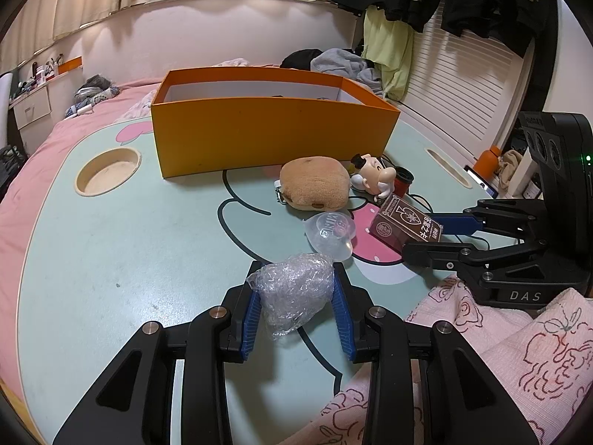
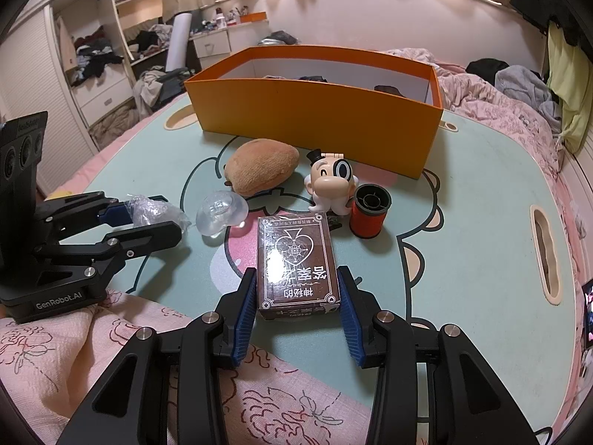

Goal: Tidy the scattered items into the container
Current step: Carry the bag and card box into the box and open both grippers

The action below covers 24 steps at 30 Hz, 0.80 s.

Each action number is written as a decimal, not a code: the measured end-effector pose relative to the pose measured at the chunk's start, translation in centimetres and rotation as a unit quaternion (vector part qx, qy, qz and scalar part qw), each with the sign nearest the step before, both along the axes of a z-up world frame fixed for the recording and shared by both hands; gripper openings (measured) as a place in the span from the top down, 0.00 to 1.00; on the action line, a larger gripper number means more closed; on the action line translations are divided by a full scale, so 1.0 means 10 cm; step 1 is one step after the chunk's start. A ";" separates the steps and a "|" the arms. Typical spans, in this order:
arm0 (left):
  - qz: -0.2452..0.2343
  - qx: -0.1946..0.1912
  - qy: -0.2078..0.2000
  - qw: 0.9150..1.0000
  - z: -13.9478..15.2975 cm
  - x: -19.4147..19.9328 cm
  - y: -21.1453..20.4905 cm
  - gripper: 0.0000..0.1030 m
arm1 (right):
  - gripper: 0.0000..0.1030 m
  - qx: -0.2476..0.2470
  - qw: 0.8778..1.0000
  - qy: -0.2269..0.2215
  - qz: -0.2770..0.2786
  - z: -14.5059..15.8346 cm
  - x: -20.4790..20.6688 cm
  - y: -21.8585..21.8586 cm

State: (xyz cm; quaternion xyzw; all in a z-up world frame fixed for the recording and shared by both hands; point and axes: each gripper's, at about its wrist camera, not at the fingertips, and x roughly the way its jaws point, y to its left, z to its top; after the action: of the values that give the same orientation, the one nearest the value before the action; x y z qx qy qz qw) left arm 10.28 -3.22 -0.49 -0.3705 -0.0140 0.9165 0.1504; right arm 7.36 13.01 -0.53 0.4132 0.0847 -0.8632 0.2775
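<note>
Orange box [image 1: 274, 137] sits at 12 o'clock on the table [image 1: 111, 259]. Plush [image 1: 315, 183] and figurine [image 1: 372, 178] lie just below it. Right gripper [image 2: 298, 300] is clamped on the card box [image 2: 296, 263], left gripper [image 1: 292, 296] squeezes the bubble wrap [image 1: 292, 289].

The left gripper [image 1: 296, 296] points down at a slant, its blue pads [image 1: 250, 324] clamped on a crumpled wad. The right gripper [image 2: 298, 304] tilts down likewise, jaws pressed against a box's sides.
</note>
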 end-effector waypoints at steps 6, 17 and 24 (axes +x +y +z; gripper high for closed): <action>0.000 0.000 0.000 1.000 0.00 0.00 0.01 0.65 | 0.60 0.001 1.000 0.000 -0.001 0.00 0.01 -0.01; -0.007 0.002 0.000 1.000 0.01 0.01 0.04 0.65 | 0.61 -0.009 1.000 0.012 -0.006 0.04 0.04 0.02; -0.025 -0.010 0.011 1.000 0.13 0.03 0.09 0.65 | 0.61 -0.011 1.000 0.016 -0.005 0.08 0.04 0.03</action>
State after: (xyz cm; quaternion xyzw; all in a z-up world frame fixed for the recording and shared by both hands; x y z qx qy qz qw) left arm 10.57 -2.33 0.86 -0.3619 0.0057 0.9166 0.1696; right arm 7.75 13.27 0.24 0.3969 0.0779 -0.8719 0.2761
